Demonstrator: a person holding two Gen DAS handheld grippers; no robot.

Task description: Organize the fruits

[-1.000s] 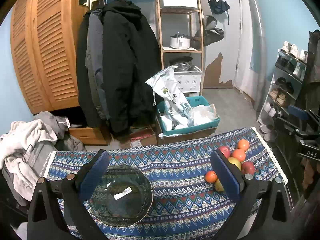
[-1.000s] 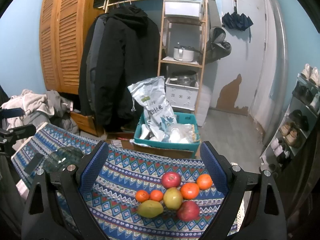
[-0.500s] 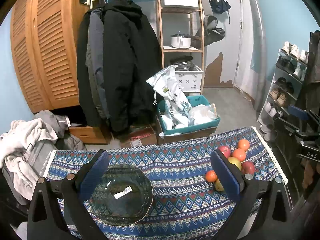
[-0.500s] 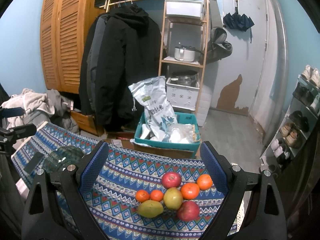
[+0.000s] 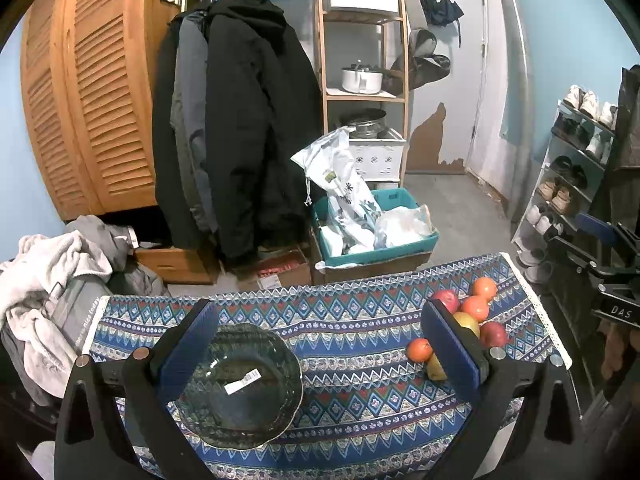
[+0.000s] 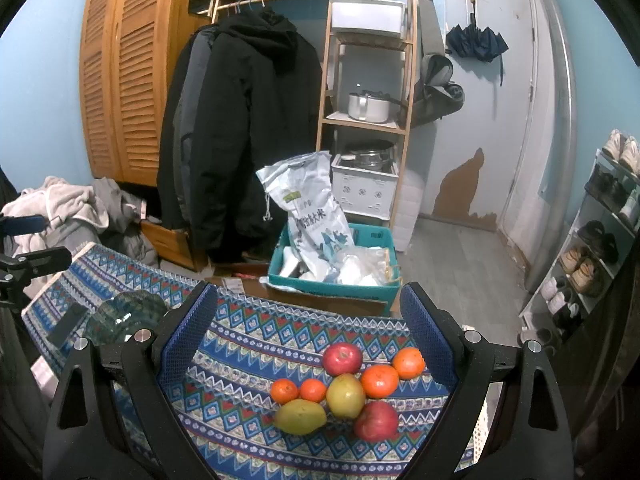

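The left tool (image 5: 318,344) is hovering above the tabletop (image 5: 360,408) with its blue-padded fingers spread wide apart and gripping nothing. A dark glass bowl (image 5: 240,386) with a white sticker inside is sitting on the patterned cloth just below it, partly overlapped by the left finger in the left wrist view.

The right tool (image 6: 308,328) is likewise standing wide open and empty, hanging over the cluster of fruit (image 6: 346,390) near the right end of the tabletop. In that cluster, two red apples (image 6: 342,358) are lying at the far and near edges, a yellow-green apple (image 6: 345,395) is sitting in the middle, four oranges (image 6: 379,381) are flanking it, and what is probably a mango (image 6: 300,416) is resting at the front left, touching the yellow-green apple. The fruit and the bowl are sitting well apart, at opposite ends of the cloth.
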